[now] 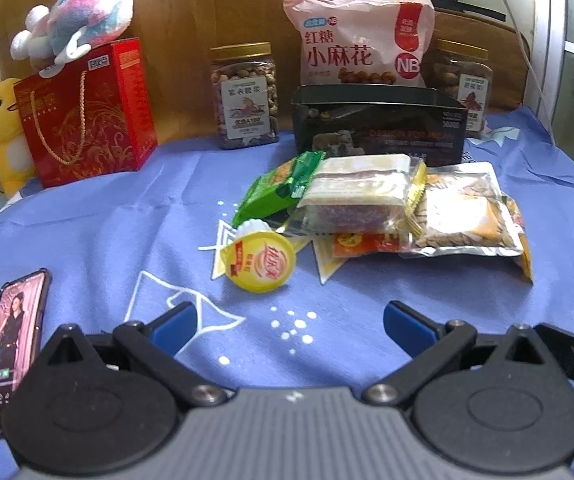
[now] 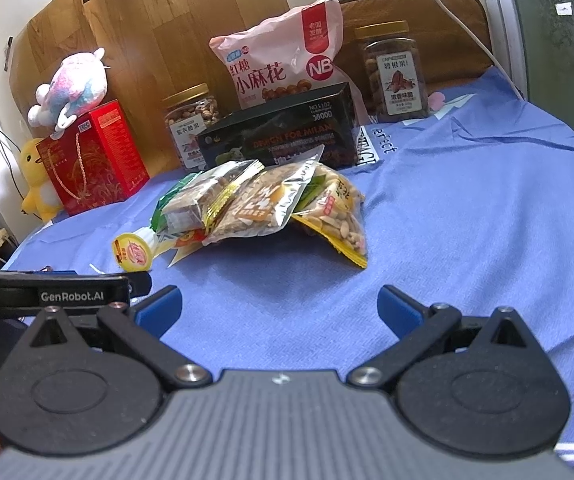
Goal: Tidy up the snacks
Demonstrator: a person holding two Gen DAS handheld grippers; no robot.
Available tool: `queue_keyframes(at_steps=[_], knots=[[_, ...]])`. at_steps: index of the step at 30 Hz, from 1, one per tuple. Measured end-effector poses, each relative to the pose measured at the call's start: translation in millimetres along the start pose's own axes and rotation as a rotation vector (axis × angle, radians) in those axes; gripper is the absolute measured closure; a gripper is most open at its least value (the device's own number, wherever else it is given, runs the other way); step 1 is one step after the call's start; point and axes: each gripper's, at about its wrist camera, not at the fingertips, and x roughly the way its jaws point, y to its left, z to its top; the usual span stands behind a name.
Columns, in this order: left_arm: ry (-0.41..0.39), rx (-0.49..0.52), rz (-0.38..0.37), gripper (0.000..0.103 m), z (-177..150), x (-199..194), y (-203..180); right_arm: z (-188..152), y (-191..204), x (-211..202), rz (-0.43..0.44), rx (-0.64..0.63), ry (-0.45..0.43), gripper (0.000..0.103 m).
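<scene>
right jar (image 1: 465,88) half hidden, phone (image 1: 13,350) partly covered

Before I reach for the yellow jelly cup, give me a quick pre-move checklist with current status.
1. Left gripper open, empty: ok.
2. Right gripper open, empty: ok.
3. Yellow jelly cup lies apart from the snack pile, nothing on top: ok.
4. Black box open and roomy: cannot tell.
5. Phone outside the left gripper's path: ok.
</scene>
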Motion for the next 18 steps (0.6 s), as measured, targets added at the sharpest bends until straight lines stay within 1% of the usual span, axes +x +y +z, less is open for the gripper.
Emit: queue_keyframes(at_steps=[11, 15, 18], knots=[[-0.004, -0.001, 0.041, 0.0, 1.5, 6.2, 5.0, -0.1, 0.5, 1.4, 0.045, 0.006, 0.006, 0.0], [-0.009, 0.0, 0.055, 0.0, 1.5, 8.0, 6.4, -3.2, 4.0, 7.6, 0.103, 0.006, 0.055, 0.0], [-0.01, 0.003, 0.065, 0.0, 1.2, 9.6, 7.2, -5.4, 8.3, 8.6, 0.134, -0.007, 0.066, 0.0]])
